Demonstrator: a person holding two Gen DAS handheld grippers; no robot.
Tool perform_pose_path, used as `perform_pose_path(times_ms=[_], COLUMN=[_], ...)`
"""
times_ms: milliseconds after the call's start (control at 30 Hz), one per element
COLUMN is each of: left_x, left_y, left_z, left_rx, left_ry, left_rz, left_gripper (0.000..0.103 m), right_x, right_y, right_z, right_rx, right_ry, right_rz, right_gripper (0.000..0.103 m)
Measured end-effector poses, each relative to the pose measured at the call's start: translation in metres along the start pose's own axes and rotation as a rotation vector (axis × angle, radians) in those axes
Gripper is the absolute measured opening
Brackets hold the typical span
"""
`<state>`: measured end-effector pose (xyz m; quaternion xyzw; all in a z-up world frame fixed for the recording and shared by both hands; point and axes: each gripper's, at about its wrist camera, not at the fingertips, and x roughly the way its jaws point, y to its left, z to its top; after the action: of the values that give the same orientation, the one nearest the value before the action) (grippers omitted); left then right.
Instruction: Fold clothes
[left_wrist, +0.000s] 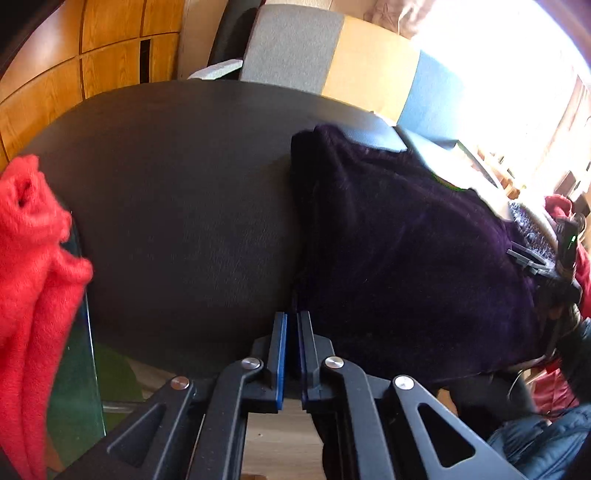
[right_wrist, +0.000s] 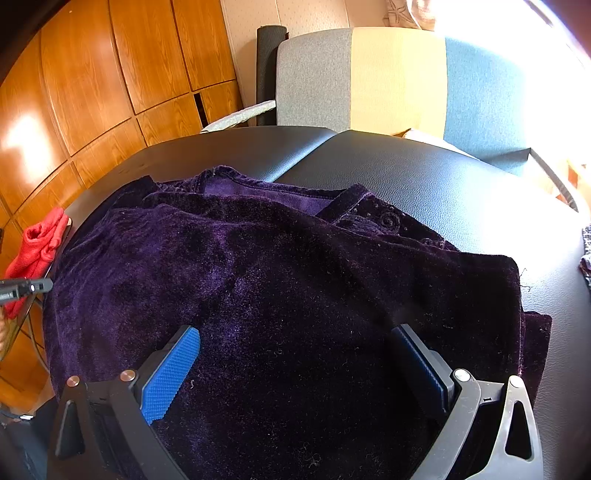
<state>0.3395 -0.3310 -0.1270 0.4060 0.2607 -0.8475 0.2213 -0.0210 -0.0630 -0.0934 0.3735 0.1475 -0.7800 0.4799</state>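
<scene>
A dark purple velvet garment (left_wrist: 406, 240) (right_wrist: 288, 280) lies bunched on the black table (left_wrist: 166, 192) (right_wrist: 461, 192), with its neckline toward the far side in the right wrist view. My left gripper (left_wrist: 293, 325) is shut on the garment's left edge at the near side of the table, and a thin fold of purple cloth shows between the blue pads. My right gripper (right_wrist: 295, 354) stands wide open low over the garment's near part, its blue pads on either side of the cloth without pinching it.
A red knitted garment (left_wrist: 33, 277) (right_wrist: 40, 247) hangs off the table's left side by a glass edge. A chair (left_wrist: 295, 55) (right_wrist: 369, 81) with a grey, cream and blue back stands behind the table. Wooden cabinets (right_wrist: 92, 92) fill the left. A patterned cloth (right_wrist: 585, 254) lies at the far right.
</scene>
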Motion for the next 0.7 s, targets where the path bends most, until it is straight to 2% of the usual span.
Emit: perform_pose_path(times_ms=[100,167,200,233,300,367,567,700], left_x=[-0.008,-0.015,-0.016,-0.015,-0.007,0.008,0.065,0.085], left_y=[0.008,0.014,0.018,0.022,0.026,0.026,0.017,0.007], left_z=[0.006,0.018,0.026,0.035,0.052,0.071,0.103,0.12], left_rx=[-0.059,-0.109,-0.146,-0.176,-0.216,-0.225,-0.133,-0.089], left_ry=[-0.016,-0.058,-0.076,-0.085,-0.087,-0.06,0.089,0.097], left_rz=[-0.048,-0.098,-0.134,-0.174,-0.24,-0.269,-0.214,-0.218], left_gripper=[0.018,0.032,0.046,0.049,0.052,0.054,0.056,0.056], right_x=[0.0,-0.001,-0.001,-0.001,-0.001,-0.002,-0.003,-0.004], right_y=[0.0,-0.001,-0.001,-0.001,0.0,0.0,0.0,-0.001], right_z=[0.0,0.0,0.0,0.0,0.0,0.0,-0.001,-0.001], right_rx=[-0.001,0.001,0.002,0.001,0.002,0.002,0.003,0.007], right_ry=[0.0,-0.002,-0.002,-0.003,-0.004,-0.005,-0.005,-0.006], right_rz=[-0.001,0.003,0.004,0.003,0.003,0.004,0.006,0.012], right_gripper=[0.103,0.103,0.103,0.103,0.103,0.103,0.103,0.103])
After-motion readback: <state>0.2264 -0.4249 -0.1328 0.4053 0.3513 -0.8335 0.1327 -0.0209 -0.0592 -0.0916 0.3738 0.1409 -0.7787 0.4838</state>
